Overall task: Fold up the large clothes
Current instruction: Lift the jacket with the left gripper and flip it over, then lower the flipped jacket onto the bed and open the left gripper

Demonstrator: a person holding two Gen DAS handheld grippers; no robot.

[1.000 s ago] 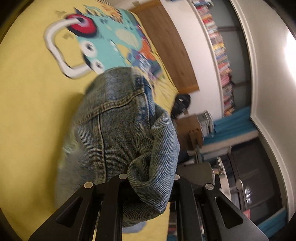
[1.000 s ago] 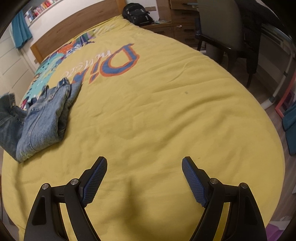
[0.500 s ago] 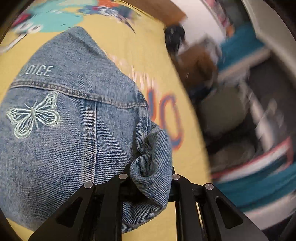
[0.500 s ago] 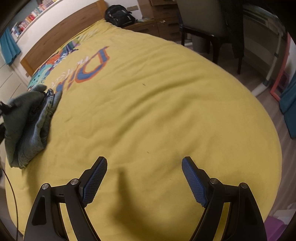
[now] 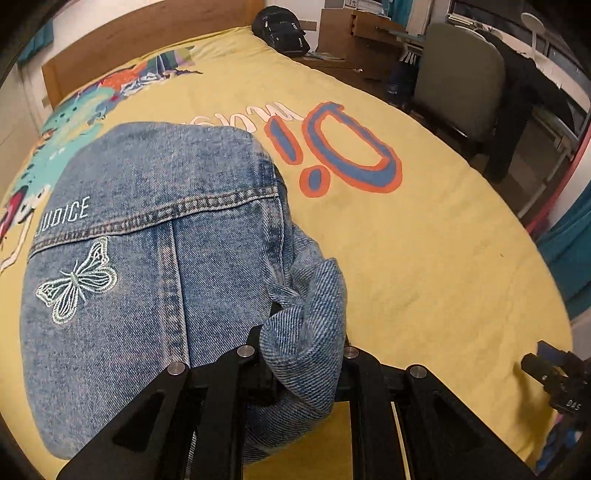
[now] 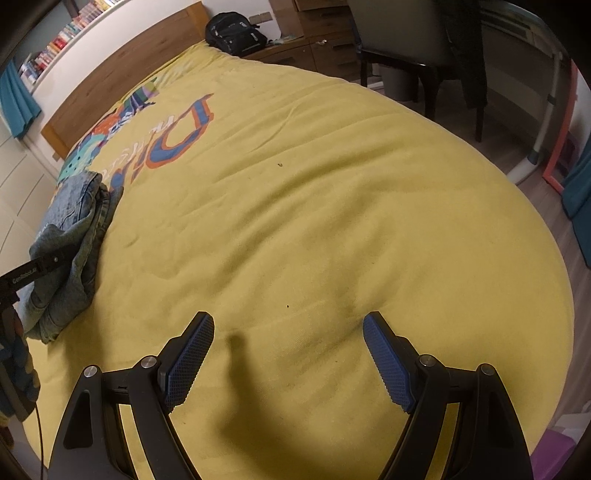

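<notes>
Left tongs (image 5: 301, 354) clamped on bunched fold of denim jacket (image 5: 147, 280). Jacket lies folded on yellow bedspread (image 5: 424, 251), butterfly embroidery (image 5: 75, 282) face up, at 9 o'clock in left wrist view. Right tongs (image 6: 288, 354) wide apart, nothing between blue pads (image 6: 386, 365), over bare bedspread near bed's foot. In right wrist view jacket at 9 o'clock, well apart from right tongs. Black backpack (image 6: 236, 33) at 12 o'clock beside headboard (image 6: 122, 81).
</notes>
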